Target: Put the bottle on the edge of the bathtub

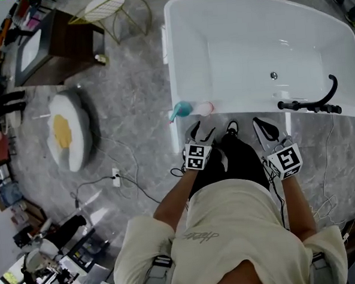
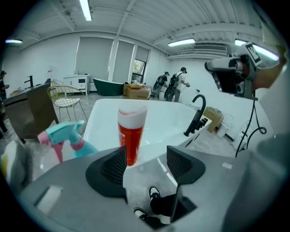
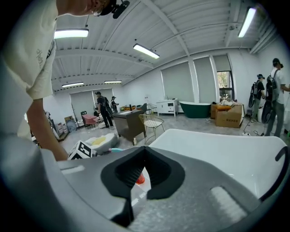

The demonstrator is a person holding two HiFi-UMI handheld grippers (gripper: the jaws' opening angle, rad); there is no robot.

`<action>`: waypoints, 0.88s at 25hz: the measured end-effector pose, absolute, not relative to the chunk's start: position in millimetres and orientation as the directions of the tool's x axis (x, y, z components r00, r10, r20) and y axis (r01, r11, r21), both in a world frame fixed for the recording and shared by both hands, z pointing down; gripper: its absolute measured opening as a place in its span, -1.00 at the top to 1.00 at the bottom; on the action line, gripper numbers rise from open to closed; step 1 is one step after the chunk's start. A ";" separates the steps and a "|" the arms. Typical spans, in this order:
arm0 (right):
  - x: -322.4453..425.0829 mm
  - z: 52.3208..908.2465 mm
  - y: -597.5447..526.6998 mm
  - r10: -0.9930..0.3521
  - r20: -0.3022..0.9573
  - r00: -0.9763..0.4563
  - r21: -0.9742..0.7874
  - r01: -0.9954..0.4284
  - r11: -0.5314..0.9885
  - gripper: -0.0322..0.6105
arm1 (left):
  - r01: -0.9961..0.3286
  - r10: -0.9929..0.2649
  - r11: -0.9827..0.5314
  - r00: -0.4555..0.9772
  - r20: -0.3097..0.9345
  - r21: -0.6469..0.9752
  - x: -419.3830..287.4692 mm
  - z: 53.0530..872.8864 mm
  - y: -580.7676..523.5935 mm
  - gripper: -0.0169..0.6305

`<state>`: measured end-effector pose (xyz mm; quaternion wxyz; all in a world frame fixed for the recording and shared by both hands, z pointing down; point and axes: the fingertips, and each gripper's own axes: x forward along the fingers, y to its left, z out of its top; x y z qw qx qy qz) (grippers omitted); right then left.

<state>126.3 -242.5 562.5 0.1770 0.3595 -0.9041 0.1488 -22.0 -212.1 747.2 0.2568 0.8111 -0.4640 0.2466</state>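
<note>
On tub rim: seeing bottle upright beside sprayer, clear of spread left tongs; right tongs pressed together, empty. Could topple off narrow rim if clipped by a jaw.

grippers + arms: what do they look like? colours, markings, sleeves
Left gripper and right gripper: grey moulded bodies, with black ribbed jaw pads that have curved faces. Each carries a white marker cube printed with black square patterns. The person wears a cream T-shirt with short sleeves.
</note>
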 end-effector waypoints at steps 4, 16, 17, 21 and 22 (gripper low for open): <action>119.9 542.2 -235.0 -0.655 0.393 -0.645 -0.128 -0.744 0.656 0.89 | -0.877 -0.682 -0.436 0.469 0.561 0.204 -35.2 684.8 -217.1 0.38; 130.9 480.1 -228.2 -0.788 0.292 -0.542 -0.051 -0.831 0.553 0.89 | -0.851 -0.767 -0.519 0.508 0.393 0.086 -39.1 554.6 -246.0 0.91; 133.5 474.0 -227.4 -0.793 0.280 -0.541 -0.047 -0.833 0.552 0.89 | -0.843 -0.762 -0.532 0.518 0.387 0.080 -34.8 545.4 -246.9 0.91; 144.8 438.3 -234.3 -0.819 0.188 -0.542 -0.021 -0.836 0.548 0.89 | -0.826 -0.757 -0.553 0.551 0.353 0.103 -22.1 495.1 -260.2 0.91; 145.9 429.4 -238.0 -0.822 0.164 -0.545 -0.016 -0.835 0.550 0.89 | -0.828 -0.764 -0.552 0.551 0.335 0.103 -22.1 481.1 -266.3 0.91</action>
